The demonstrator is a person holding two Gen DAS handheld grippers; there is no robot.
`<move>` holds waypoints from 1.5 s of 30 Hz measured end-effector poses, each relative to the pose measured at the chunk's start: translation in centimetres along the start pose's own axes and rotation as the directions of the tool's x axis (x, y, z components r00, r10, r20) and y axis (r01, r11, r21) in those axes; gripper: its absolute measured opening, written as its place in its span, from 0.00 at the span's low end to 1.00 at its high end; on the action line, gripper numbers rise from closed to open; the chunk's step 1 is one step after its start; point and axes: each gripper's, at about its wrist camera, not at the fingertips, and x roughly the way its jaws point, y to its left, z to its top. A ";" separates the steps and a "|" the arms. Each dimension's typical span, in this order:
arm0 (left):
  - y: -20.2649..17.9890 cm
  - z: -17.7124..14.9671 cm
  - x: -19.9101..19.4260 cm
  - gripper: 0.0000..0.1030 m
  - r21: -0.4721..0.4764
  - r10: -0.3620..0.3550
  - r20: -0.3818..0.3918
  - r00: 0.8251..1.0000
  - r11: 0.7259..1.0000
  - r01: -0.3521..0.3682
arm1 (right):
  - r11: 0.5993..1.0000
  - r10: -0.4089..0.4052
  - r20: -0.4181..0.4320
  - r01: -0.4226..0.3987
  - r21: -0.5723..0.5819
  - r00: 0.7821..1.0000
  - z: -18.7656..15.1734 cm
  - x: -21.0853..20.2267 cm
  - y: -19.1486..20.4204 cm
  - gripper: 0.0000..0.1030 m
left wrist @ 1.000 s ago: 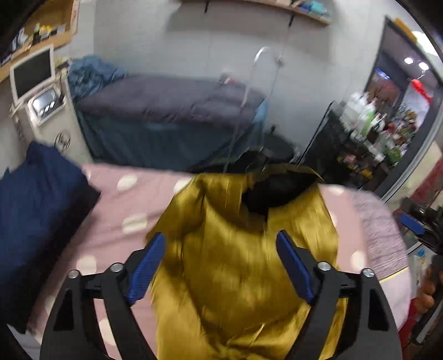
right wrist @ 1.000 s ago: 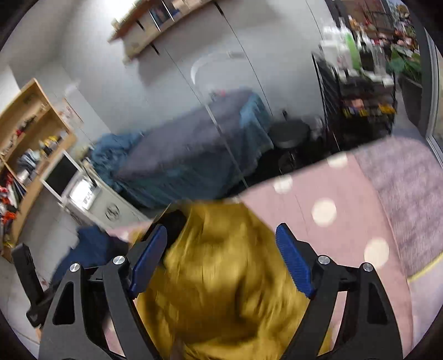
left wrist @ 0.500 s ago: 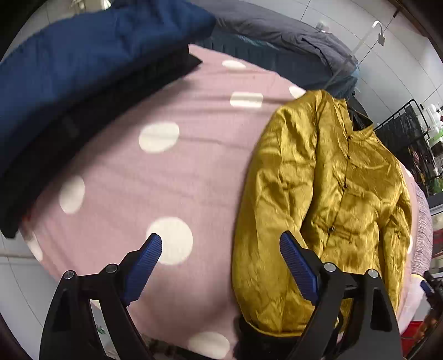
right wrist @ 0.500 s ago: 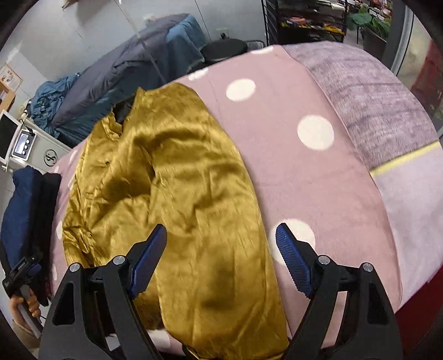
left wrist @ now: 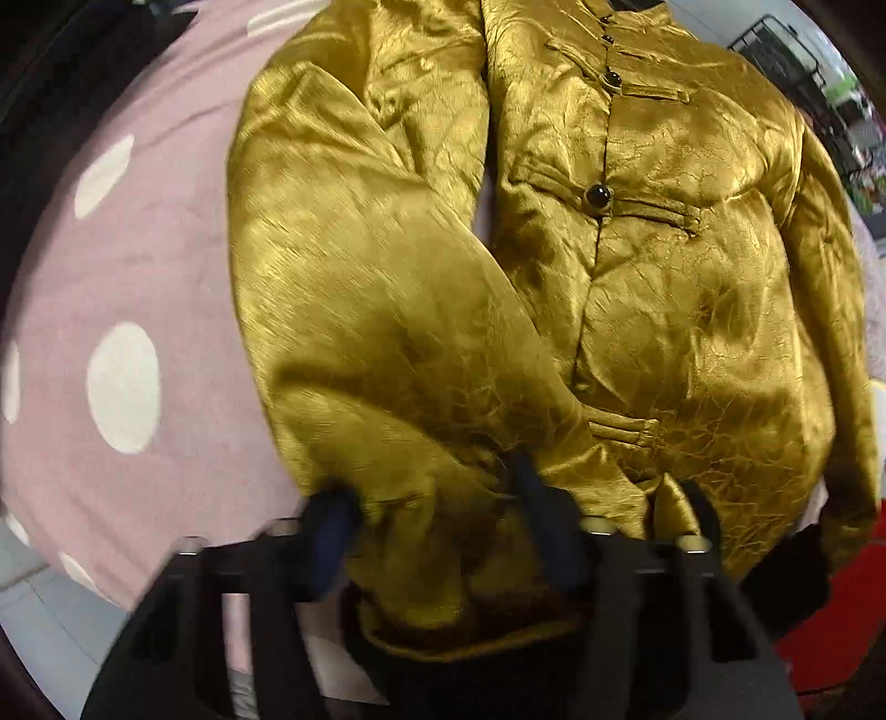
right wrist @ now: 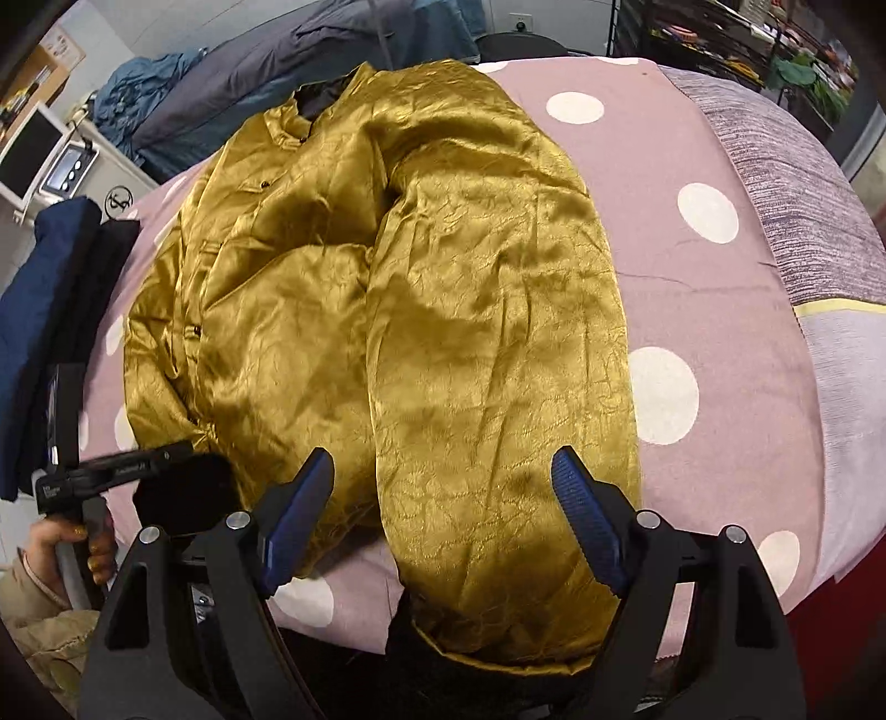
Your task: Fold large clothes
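Observation:
A gold satin jacket (left wrist: pixel 637 310) with dark knot buttons lies front up on a pink bed cover with white dots (left wrist: pixel 122 288); it also shows in the right wrist view (right wrist: pixel 443 288). My left gripper (left wrist: pixel 432 509) straddles the cuff end of the jacket's left sleeve (left wrist: pixel 376 310), its blue pads half closed around the fabric and blurred. My right gripper (right wrist: pixel 443 509) is open above the right sleeve (right wrist: pixel 498 387) near the bed's front edge, with fabric between its fingers. The left gripper and the hand holding it show in the right wrist view (right wrist: pixel 111 471).
Folded navy and black clothes (right wrist: pixel 50 310) are stacked at the bed's left side. A grey-purple blanket (right wrist: pixel 786 166) covers the far right. Behind the bed stand a treatment couch (right wrist: pixel 288 61), a monitor unit (right wrist: pixel 33 149) and shelves (right wrist: pixel 720 33).
Both grippers have dropped from looking across the room to close over the jacket. The left gripper has come down onto the left sleeve cuff and its jaws have narrowed. The right stays wide open.

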 end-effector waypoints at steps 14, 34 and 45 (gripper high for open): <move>20.1 9.6 -17.4 0.13 -0.375 0.344 0.354 0.870 0.904 -0.205 | 0.997 -0.040 -0.010 0.041 0.060 0.999 -1.1 -0.6 -2.0 0.78; 4.7 6.9 -9.0 0.94 -0.130 0.008 0.237 0.971 0.991 0.024 | 0.943 -0.267 -0.105 0.237 -0.235 0.958 -3.8 3.1 1.3 0.78; 1.7 5.0 -9.2 0.94 -0.063 0.030 0.224 0.974 0.998 -0.016 | 0.935 -0.340 0.026 0.341 -0.097 0.940 0.7 0.0 -6.9 0.06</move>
